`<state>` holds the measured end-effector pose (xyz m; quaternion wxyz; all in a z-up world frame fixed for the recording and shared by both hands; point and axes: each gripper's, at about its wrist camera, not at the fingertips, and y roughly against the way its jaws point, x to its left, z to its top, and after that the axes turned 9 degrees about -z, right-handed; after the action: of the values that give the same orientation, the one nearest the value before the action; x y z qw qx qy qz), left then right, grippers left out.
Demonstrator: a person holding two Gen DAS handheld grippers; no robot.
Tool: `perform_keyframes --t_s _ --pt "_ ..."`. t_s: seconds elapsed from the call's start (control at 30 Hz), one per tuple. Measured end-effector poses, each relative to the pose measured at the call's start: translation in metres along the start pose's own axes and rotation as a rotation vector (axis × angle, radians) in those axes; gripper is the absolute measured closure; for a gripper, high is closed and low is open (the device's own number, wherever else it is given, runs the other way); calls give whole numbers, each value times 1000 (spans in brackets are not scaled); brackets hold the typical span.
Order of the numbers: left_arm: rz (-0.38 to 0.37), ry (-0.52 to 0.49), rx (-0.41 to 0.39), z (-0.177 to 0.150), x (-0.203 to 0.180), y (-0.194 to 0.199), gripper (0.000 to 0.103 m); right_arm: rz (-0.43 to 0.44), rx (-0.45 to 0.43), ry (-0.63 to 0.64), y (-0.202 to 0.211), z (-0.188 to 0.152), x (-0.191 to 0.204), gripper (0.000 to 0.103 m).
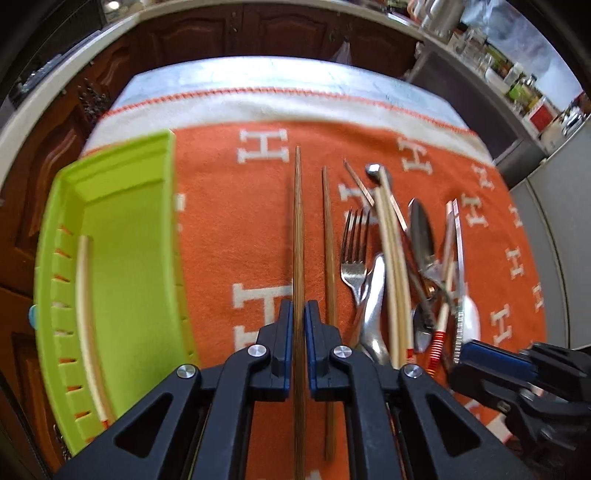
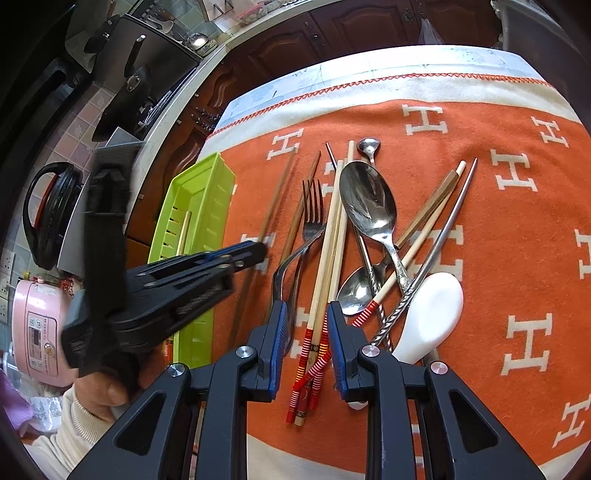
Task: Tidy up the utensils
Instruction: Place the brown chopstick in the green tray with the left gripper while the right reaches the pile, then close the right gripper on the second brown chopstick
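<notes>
My left gripper (image 1: pixel 299 314) is shut on a dark brown wooden chopstick (image 1: pixel 298 229) that runs forward between its pads; it also shows blurred in the right wrist view (image 2: pixel 273 206). A second brown chopstick (image 1: pixel 329 258) lies beside it on the orange cloth. A green utensil tray (image 1: pixel 129 266) at the left holds one pale chopstick (image 1: pixel 84 295). My right gripper (image 2: pixel 304 321) is open, its jaws on either side of the pale chopsticks with red ends (image 2: pixel 325 280). A pile holds a fork (image 2: pixel 312 218), a big metal spoon (image 2: pixel 369 206) and a white ceramic spoon (image 2: pixel 432 314).
An orange cloth with white H letters (image 2: pixel 498 229) covers the table. Dark wooden cabinets (image 1: pixel 221 33) stand beyond the far edge. A pink cooker (image 2: pixel 37 328) and a black kettle (image 2: pixel 51 214) stand at the left, off the table.
</notes>
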<state>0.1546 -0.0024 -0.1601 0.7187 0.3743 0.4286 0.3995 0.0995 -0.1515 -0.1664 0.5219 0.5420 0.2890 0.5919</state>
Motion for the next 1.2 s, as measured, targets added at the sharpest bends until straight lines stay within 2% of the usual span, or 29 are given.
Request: perform_keyframes --t_s 0.23,0.33,0.5,0.7,0.83,0.9,0.97,1.2 --pt "14 6 -109 -4 8 72 99 -3 -4 11 -5 14 15 81" --pt "60 21 -142 -6 19 93 99 -9 -10 29 -6 22 27 81" --pt "182 47 -171 -15 38 104 99 -42 -6 39 -15 37 47 81" --pt "226 89 -145 -28 62 100 99 -109 22 33 -38 63 55 81" --pt "245 91 -140 -30 70 101 98 -120 67 5 -59 77 51 81" --pt "249 95 -136 -31 73 100 92 -122 98 -8 -68 81 50 81" --pt "247 105 -139 -29 76 100 75 -123 121 -8 -75 82 51 81" --pt "266 132 -172 -25 86 107 57 -164 174 2 -94 82 57 81"
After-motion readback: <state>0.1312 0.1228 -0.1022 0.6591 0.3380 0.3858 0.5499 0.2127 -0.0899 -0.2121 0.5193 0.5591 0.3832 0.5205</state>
